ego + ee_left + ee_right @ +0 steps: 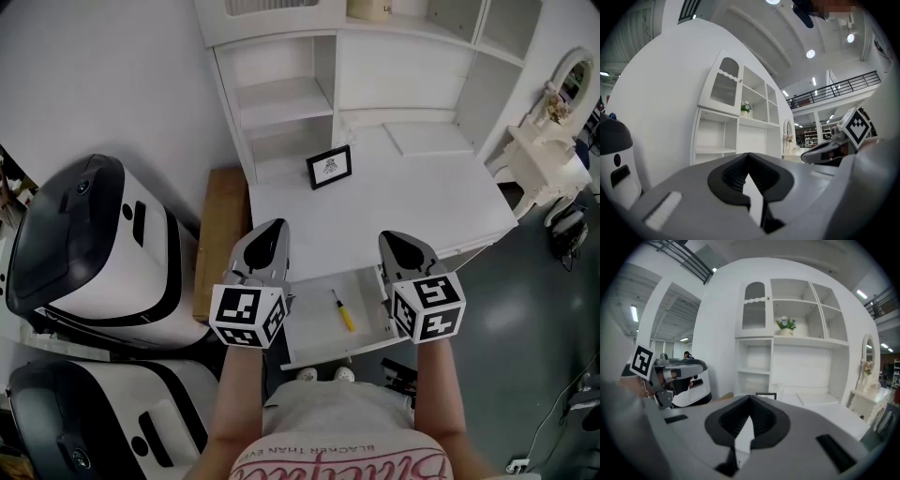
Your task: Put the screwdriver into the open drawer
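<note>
A yellow-handled screwdriver [343,310] lies inside the open drawer [314,345] at the front of the white desk [422,197]. My left gripper [271,231] is held above the drawer's left side, and my right gripper [399,240] above its right side. Both are apart from the screwdriver. In the left gripper view the left gripper [749,155] has its tips together with nothing between them. The right gripper [750,397] looks the same in its own view, shut and empty. Neither gripper view shows the drawer or the screwdriver.
A small black picture frame [330,167] stands on the desk under the white shelving [281,103]. A wooden board [220,234] leans left of the desk. Two white-and-black machines [94,244] fill the left. A white vanity [553,141] stands at the right.
</note>
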`<state>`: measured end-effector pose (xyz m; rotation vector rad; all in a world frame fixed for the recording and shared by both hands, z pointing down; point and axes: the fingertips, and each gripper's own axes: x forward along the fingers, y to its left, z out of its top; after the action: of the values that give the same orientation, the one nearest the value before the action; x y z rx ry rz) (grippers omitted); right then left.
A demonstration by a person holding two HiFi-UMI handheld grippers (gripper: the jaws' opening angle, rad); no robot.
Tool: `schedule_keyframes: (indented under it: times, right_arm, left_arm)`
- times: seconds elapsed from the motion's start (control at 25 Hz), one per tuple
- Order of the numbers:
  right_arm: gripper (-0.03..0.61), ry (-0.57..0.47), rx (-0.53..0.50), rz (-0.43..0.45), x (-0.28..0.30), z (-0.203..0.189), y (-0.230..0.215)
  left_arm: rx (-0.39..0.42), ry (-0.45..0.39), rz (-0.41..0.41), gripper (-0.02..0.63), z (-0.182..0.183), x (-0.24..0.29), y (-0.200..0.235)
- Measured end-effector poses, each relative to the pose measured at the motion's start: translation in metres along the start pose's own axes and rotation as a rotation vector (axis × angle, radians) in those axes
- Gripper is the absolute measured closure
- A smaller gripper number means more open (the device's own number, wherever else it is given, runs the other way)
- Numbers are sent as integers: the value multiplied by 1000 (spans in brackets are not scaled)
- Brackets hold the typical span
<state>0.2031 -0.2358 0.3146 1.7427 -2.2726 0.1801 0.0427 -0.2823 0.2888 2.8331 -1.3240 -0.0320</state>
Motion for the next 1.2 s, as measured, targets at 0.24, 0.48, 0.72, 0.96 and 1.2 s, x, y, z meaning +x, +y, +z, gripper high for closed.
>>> schedule_keyframes:
  times: [0.24, 0.48, 0.72, 0.96, 1.2]
  right_arm:
    - [572, -143, -66, -33, -23, 49, -4]
    - [572, -247, -112, -67, -45, 83, -6]
    - [572, -302, -125, -77, -58, 97, -6]
    - [572, -353, -146, -91, -67, 112, -5]
    - [572, -363, -147, -93, -67, 116, -5]
  left_arm:
    - [48, -69, 8, 604, 34, -4, -4]
    - [136, -115, 23, 604, 63, -12, -6]
    - [161, -153, 26, 604, 79, -17, -11]
    - [168, -167, 29, 604, 88, -18, -8]
    - [174, -177, 25, 604, 94, -18, -8]
